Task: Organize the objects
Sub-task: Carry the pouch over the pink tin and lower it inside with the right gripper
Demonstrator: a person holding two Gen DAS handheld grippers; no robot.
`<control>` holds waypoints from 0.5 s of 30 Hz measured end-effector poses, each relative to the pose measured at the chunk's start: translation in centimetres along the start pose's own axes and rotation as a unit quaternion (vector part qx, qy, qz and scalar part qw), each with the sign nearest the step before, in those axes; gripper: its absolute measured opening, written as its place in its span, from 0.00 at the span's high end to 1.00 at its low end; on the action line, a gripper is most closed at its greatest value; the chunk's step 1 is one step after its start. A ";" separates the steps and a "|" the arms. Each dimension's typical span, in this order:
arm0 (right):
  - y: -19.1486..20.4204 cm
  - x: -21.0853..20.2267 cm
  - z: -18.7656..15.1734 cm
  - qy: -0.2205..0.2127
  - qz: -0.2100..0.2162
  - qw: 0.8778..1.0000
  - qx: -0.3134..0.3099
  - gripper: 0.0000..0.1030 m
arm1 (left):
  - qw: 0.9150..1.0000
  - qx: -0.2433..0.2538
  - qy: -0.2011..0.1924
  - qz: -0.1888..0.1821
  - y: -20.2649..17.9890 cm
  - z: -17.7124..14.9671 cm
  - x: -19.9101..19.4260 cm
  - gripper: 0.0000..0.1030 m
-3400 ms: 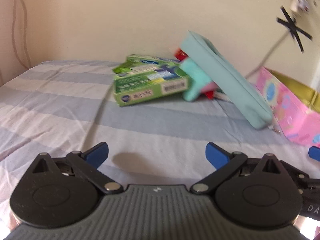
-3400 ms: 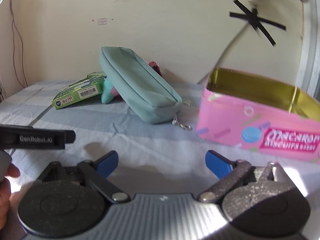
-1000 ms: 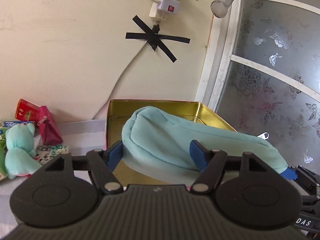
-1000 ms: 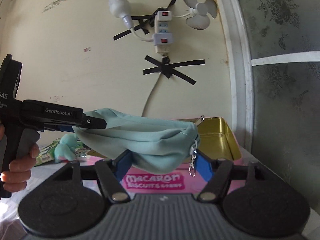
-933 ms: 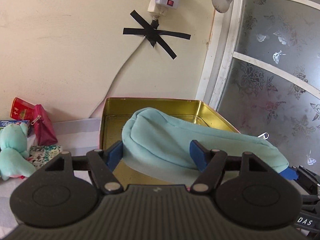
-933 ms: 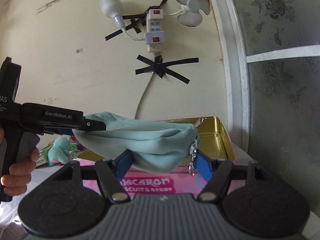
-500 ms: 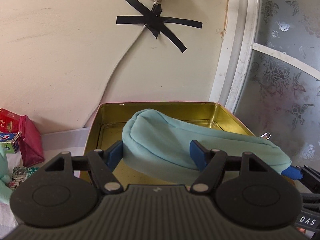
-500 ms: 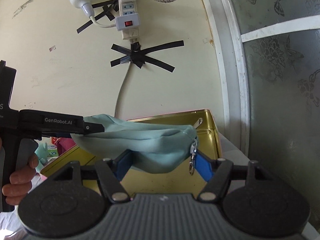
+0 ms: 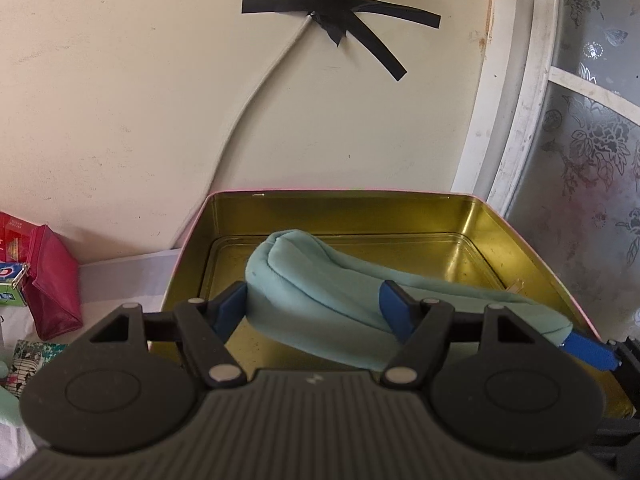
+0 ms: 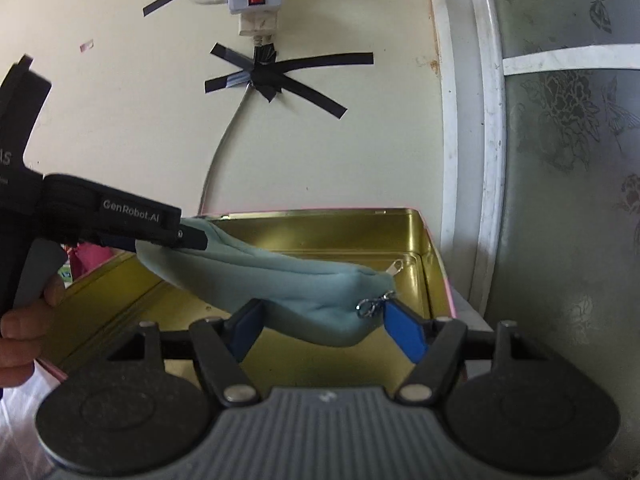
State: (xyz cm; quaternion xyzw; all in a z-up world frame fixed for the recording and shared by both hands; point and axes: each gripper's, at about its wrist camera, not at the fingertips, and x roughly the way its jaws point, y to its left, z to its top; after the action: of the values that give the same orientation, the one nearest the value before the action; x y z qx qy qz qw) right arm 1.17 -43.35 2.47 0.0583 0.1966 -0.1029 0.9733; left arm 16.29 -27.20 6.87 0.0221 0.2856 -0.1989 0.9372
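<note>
A long light teal zip pouch [image 9: 320,292] is held between both grippers inside the open gold-lined pink tin [image 9: 340,210]. My left gripper [image 9: 314,308] is shut on its rounded end. My right gripper [image 10: 326,320] is shut on its zipper end, where a metal clip [image 10: 374,305] hangs. The pouch [image 10: 280,276] sags low over the tin's gold floor [image 10: 132,308]; I cannot tell whether it touches. The left gripper shows in the right wrist view [image 10: 192,238], and a blue fingertip [image 9: 588,350] of the right gripper shows in the left wrist view.
A magenta pouch [image 9: 52,280] and small boxes [image 9: 12,276] lie left of the tin on the cloth. The wall with a taped cable [image 9: 332,16] and power strip [image 10: 258,4] stands close behind. A frosted glass door [image 9: 592,140] is at right.
Both grippers picked the teal pouch up from the cloth, carried it over the tin and have lowered it into the tin. The wall is now closer.
</note>
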 end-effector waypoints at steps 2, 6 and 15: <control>0.5 0.1 -0.2 0.002 0.003 1.000 -0.014 0.35 | 1.000 0.011 -0.004 -0.003 -0.3 0.0 0.1 0.29; 1.3 0.3 -0.6 -0.006 -0.018 0.999 -0.037 0.25 | 0.999 0.039 -0.018 0.015 -1.1 -0.2 -0.1 0.29; 3.0 -1.3 -1.2 -0.065 -0.049 0.994 -0.071 0.16 | 0.999 0.033 -0.025 0.025 -1.1 -0.2 -0.3 0.28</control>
State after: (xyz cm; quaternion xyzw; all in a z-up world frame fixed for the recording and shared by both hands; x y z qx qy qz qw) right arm 0.28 -40.04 2.10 -0.0273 0.1425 -0.1400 0.9795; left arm 15.52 -28.06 6.94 0.0553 0.2548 -0.1855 0.9474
